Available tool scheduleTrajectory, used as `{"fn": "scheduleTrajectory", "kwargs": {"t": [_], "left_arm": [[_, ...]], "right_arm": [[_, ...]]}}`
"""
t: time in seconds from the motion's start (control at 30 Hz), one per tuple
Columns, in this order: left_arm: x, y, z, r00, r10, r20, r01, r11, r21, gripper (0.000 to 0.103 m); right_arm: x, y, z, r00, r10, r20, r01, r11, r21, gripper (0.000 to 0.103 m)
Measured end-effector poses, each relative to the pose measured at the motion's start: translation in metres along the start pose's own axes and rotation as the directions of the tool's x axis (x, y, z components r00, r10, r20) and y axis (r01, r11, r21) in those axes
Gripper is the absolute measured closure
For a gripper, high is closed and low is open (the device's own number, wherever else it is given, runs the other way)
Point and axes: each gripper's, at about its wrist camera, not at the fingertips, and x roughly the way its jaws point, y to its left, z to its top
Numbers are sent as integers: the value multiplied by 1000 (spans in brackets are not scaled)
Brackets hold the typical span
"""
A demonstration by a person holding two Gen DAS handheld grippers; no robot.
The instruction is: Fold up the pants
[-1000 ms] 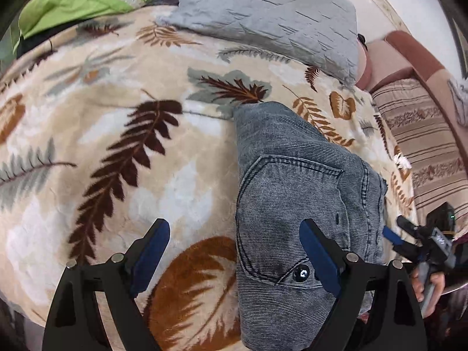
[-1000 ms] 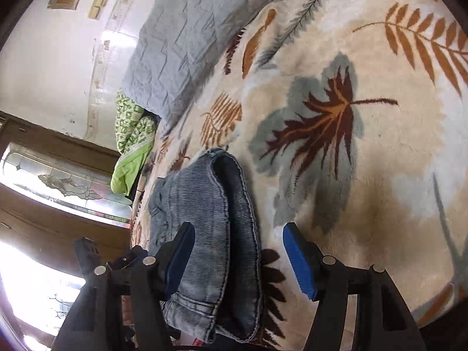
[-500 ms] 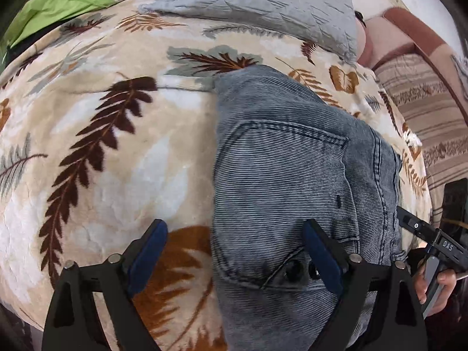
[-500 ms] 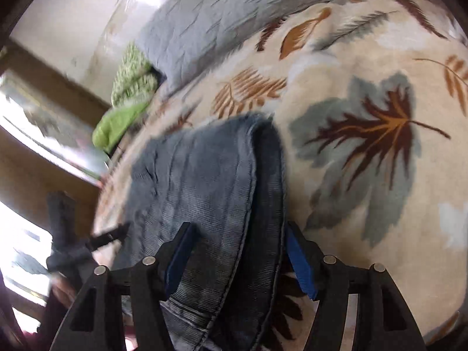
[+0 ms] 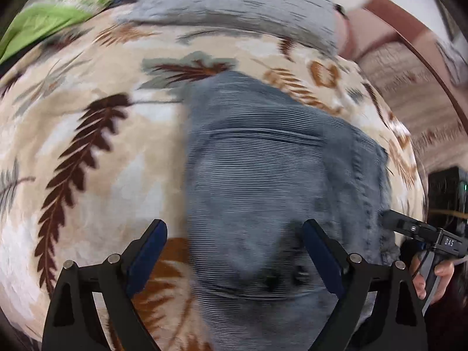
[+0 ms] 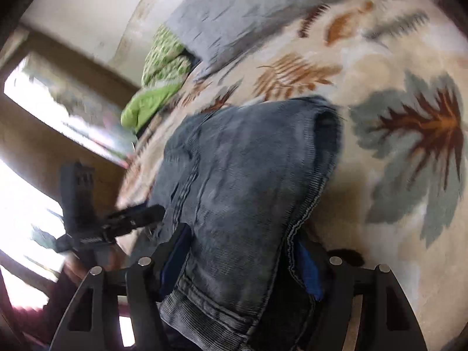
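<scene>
Right wrist view: folded pants (image 6: 239, 193) now fill the right claw (image 6: 242, 260), its jaws apart.

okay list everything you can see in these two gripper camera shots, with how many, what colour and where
jeans: one, grey-blue, folded, on the blanket near its front edge
blanket: one, cream with brown and grey leaves, spread under everything
pillow: one, grey, at the far end of the blanket
bedding: one bundle, green, beside the pillow
sofa: one, brown and striped, past the blanket's far right edge
window: one, bright, in the right wrist view at far left
left gripper: black with blue pads, jaws open over the jeans
right gripper: black with blue pads, jaws astride the folded jeans
hand: one, on the right gripper's handle
</scene>
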Motion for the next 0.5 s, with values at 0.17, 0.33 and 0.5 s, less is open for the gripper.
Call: {"fn": "scheduleTrajectory", "kwargs": {"t": [0.17,0.33,0.5], "left_arm": [[8,4,-2,997,-77,3,77,997,5,18],[8,-4,-1,993,-113,18,113,994,12,36],[-11,-2,6,990,-139,18,139,990,-19,64]], "right_arm": [[13,14,-1,999,-33,-20,31,996,-80,41],[20,29,-1,998,-50,-24,46,988,-146,50],[12,53,-4,995,-97,21,99,963,-252,57]]}}
